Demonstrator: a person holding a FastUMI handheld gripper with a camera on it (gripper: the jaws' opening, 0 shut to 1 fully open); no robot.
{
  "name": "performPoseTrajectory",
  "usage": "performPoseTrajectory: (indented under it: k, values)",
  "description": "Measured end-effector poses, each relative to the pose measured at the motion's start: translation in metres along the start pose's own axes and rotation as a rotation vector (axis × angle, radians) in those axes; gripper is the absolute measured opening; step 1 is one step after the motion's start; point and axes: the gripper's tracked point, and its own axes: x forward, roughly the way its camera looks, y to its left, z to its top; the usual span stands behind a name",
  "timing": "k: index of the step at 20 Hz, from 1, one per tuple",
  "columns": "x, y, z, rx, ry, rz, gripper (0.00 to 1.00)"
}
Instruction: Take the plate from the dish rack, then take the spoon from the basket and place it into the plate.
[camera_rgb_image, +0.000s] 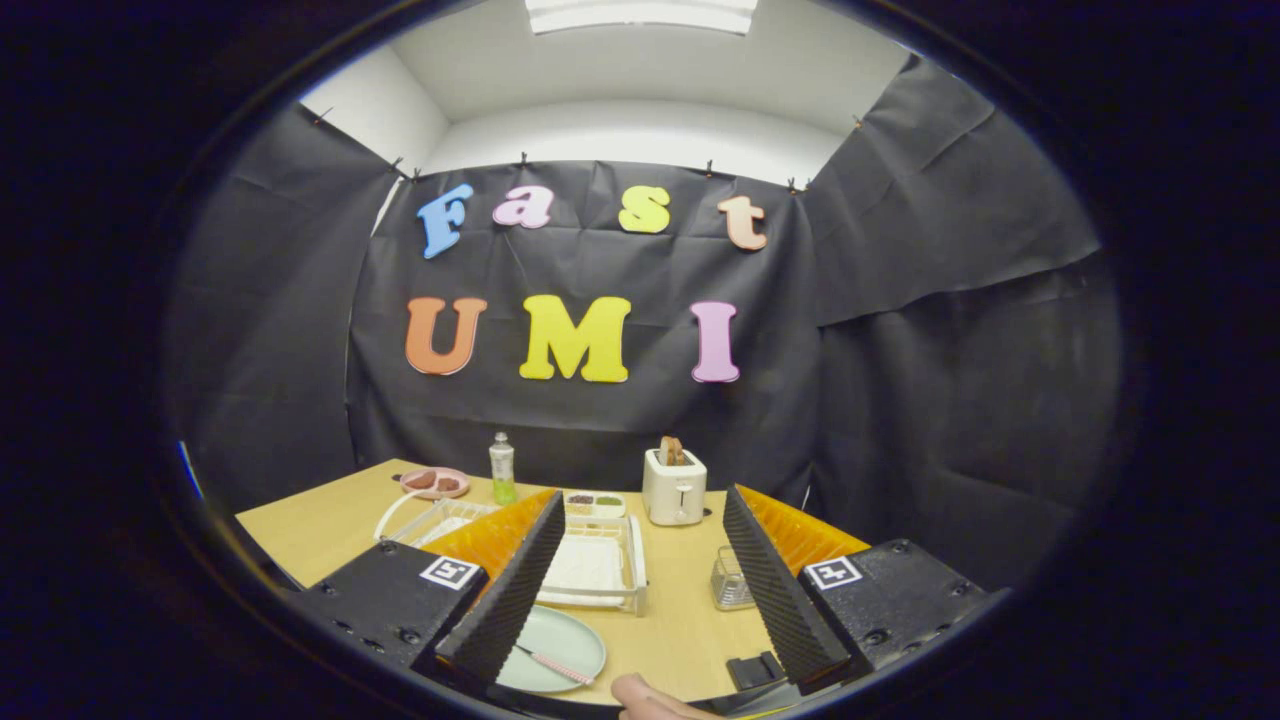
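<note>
The slim pink-handled spoon is seen laid in the round pale-green plate (task seemingly complete); the gripper is held spread wide, nothing grasped.

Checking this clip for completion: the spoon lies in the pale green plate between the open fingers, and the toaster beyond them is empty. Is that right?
Not quite. In the gripper view the toaster holds toast sticking up from its slot. The rest stands: the spoon lies in the pale green plate, and the gripper is open.
</note>
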Motion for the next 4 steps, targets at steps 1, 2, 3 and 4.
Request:
performPoseTrajectory:
  k: [1, 2, 3, 4]
  values:
    - [0.0011, 0.0001, -0.0014, 0.001, 0.004, 0.003, 1.00]
    - [-0.0003, 0.0002, -0.0017, 0.000, 0.007, 0.006, 1.00]
    - [0.0003, -0.0004, -0.0024, 0.004, 0.007, 0.007, 1.00]
    - [0.0000, -0.0010, -0.0012, 0.006, 0.006, 0.007, 1.00]
